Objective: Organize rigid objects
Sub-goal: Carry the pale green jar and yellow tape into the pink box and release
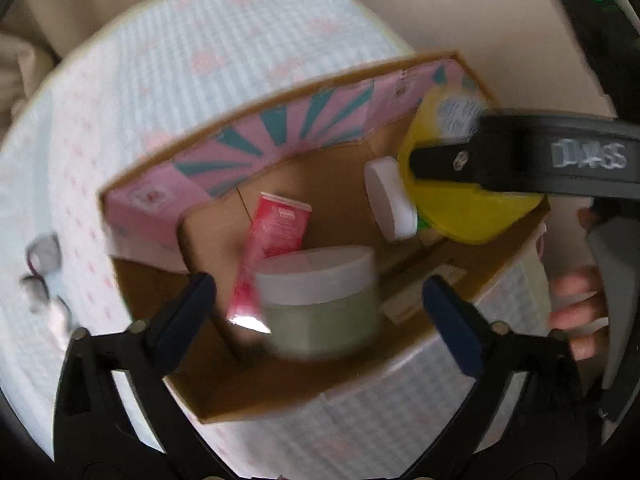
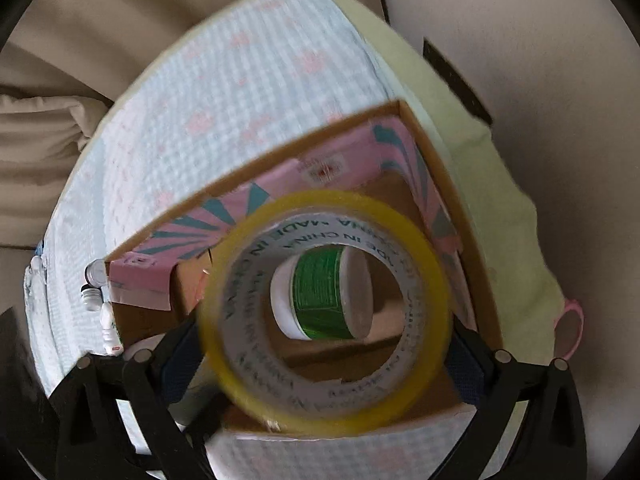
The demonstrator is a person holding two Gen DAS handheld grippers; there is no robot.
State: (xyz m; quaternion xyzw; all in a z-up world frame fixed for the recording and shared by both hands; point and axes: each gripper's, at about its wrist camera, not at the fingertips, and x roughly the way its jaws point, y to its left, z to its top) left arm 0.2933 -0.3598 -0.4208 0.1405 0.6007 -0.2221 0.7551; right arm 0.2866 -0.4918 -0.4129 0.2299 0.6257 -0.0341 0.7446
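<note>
Tape roll [image 2: 324, 312]: yellow, nearest the right wrist lens, clamped across its rim by the right gripper [image 2: 326, 360], bore facing the camera. It hangs over the right end of the cardboard box [image 2: 486, 300], directly above the green-labelled jar [image 2: 320, 294] lying on its side there, seen through the bore.

Left gripper [image 1: 320, 312]: wide open, empty, poised over the box's near side above the pale green jar [image 1: 320, 300]; red tube [image 1: 272, 248] leans just left of that jar.

Judgement: right arm nearer; release is straight down from the roll.
</note>
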